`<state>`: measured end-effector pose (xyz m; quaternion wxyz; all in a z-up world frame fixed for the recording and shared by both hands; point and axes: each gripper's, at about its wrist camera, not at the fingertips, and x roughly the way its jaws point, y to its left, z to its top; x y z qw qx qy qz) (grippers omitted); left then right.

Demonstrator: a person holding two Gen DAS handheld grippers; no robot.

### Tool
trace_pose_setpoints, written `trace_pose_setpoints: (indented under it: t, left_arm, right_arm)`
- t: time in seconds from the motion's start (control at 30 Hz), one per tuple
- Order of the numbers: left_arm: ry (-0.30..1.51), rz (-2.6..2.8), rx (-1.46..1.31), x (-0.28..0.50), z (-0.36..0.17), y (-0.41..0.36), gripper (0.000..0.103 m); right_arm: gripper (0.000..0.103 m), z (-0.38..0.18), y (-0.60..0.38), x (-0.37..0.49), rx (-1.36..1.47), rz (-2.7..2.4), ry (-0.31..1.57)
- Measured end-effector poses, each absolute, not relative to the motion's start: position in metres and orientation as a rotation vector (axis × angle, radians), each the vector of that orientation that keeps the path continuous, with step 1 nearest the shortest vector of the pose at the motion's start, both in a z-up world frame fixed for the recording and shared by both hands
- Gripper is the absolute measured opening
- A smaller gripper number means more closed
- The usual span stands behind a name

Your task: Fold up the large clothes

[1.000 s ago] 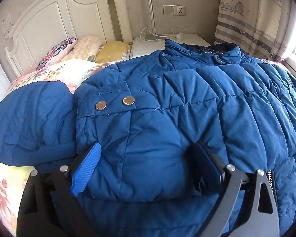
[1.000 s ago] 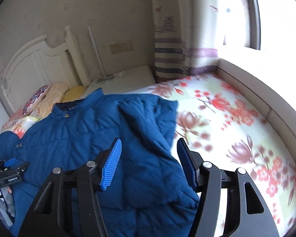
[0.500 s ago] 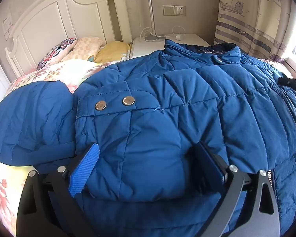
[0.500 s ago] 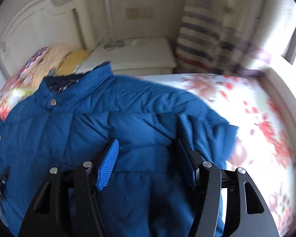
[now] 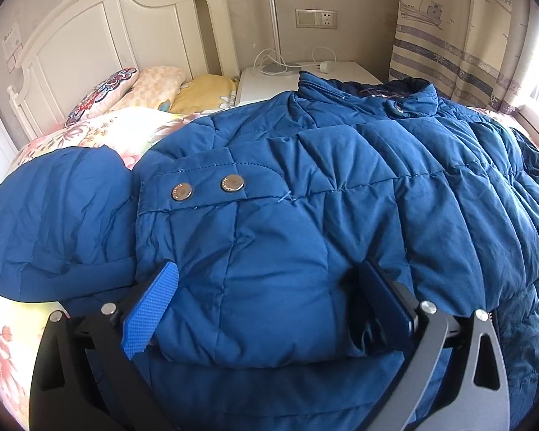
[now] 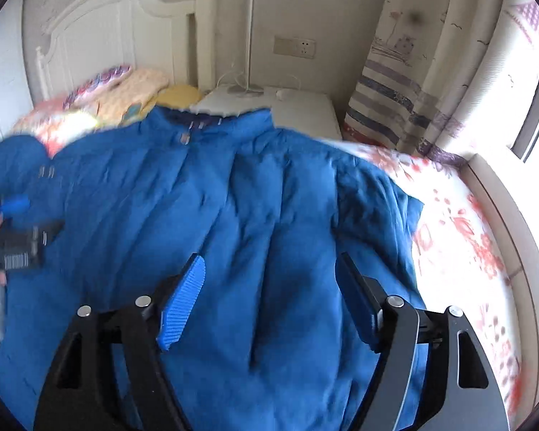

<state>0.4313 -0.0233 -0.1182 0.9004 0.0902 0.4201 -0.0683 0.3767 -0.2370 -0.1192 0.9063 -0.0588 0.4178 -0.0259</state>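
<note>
A large quilted blue padded jacket (image 5: 305, 186) lies spread over the floral-print bedsheet (image 6: 460, 237), collar toward the white nightstand (image 6: 305, 107) and white wooden headboard (image 5: 90, 43). One sleeve is folded across the chest, its cuff tab bearing two metal snap buttons (image 5: 206, 187). The detached blue hood (image 5: 54, 215) lies beside it on the sheet. Left gripper (image 5: 269, 305): jaws wide, straddling the folded sleeve end; pads seem just beside the fabric, not pressing. Right gripper (image 6: 269, 298): jaws opening, spread over the jacket body, cloth beneath them, none pinched. Right view blurred. Pillows (image 5: 143, 86) rest by the headboard
</note>
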Motion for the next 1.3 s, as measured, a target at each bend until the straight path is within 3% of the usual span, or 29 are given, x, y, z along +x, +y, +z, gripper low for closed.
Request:
trace_pose_setpoints:
  t: [0.4,0.7,0.9,1.0,1.03,1.07,1.13,1.3]
  left_arm:
    - [0.772,-0.035,0.109,0.402,-0.094,0.015,0.099]
    - [0.744,0.352,-0.345,0.396,-0.067,0.260,0.097]
    - [0.741,0.513,-0.519,0.406,-0.071,0.364,0.091]
    - [0.754,0.520,-0.515,0.424,-0.066,0.379,0.076]
    - [0.757,0.498,-0.524,0.431,-0.066,0.379,0.053]
    - [0.765,0.441,-0.554,0.438,-0.066,0.376,0.015]
    - [0.756,0.398,-0.575,0.442,-0.055,0.361,0.004]
    - [0.531,0.126,-0.435,0.417,0.017,0.249,0.003]
  right_arm:
    - [0.081,-0.137,-0.246,0.372,-0.089,-0.054,0.888]
    - [0.081,-0.138,-0.246,0.379,-0.097,-0.057,0.886]
    - [0.082,-0.138,-0.246,0.379,-0.095,-0.057,0.887]
    - [0.082,-0.138,-0.247,0.379,-0.093,-0.055,0.887]
    - [0.082,-0.138,-0.246,0.379,-0.092,-0.055,0.887]
    - [0.082,-0.138,-0.246,0.379,-0.093,-0.055,0.887]
    - [0.082,-0.138,-0.247,0.379,-0.092,-0.055,0.887]
    - [0.082,-0.138,-0.247,0.379,-0.089,-0.053,0.887]
